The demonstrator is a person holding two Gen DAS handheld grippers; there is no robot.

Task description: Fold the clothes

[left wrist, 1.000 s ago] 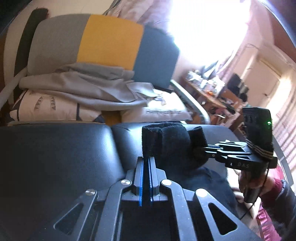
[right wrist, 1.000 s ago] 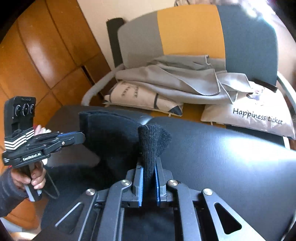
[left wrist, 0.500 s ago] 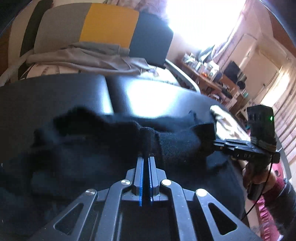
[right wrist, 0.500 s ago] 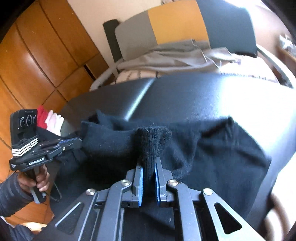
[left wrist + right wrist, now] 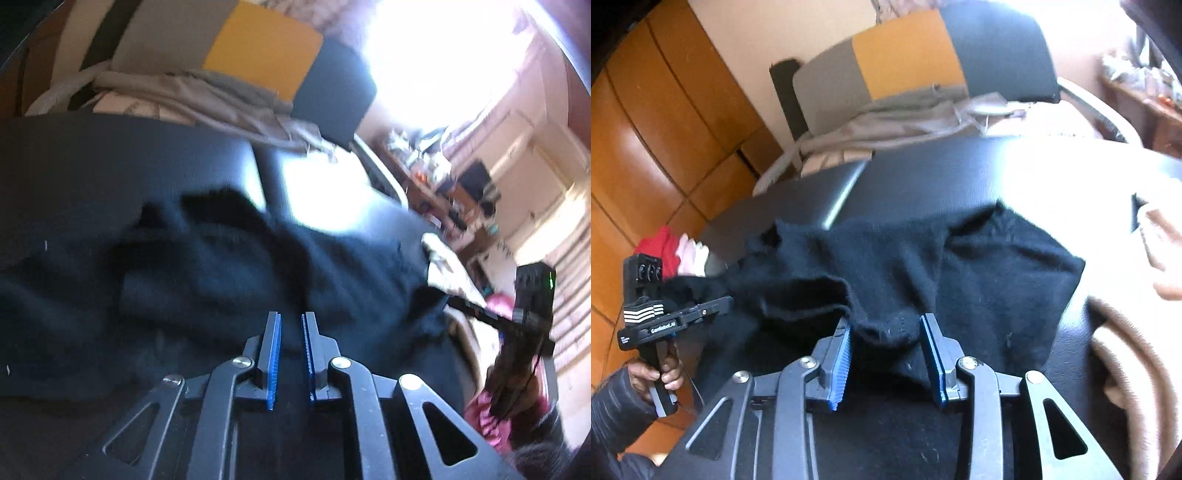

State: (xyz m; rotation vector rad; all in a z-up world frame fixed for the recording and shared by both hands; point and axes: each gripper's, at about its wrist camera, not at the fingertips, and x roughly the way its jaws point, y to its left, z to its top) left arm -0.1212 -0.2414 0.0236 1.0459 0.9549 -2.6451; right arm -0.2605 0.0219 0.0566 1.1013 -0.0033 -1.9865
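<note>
Ahead of our right gripper (image 5: 884, 341) the black sweater (image 5: 923, 266) lies folded over on the black cushion (image 5: 923, 177), its edge loose between jaws that are opening. Our left gripper (image 5: 291, 332) is also opening, narrow, nothing between. We judge one fold laid; smoothing and further folds remain.

black seat (image 5: 923, 177) | striped chair (image 5: 905, 51) | wood panels (image 5: 646, 122) | possibly desk (image 5: 436, 177)

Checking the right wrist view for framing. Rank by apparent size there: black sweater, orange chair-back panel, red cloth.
1. black sweater, largest by far, though nearest the camera.
2. orange chair-back panel.
3. red cloth, smallest and partly hidden behind the left gripper.
</note>
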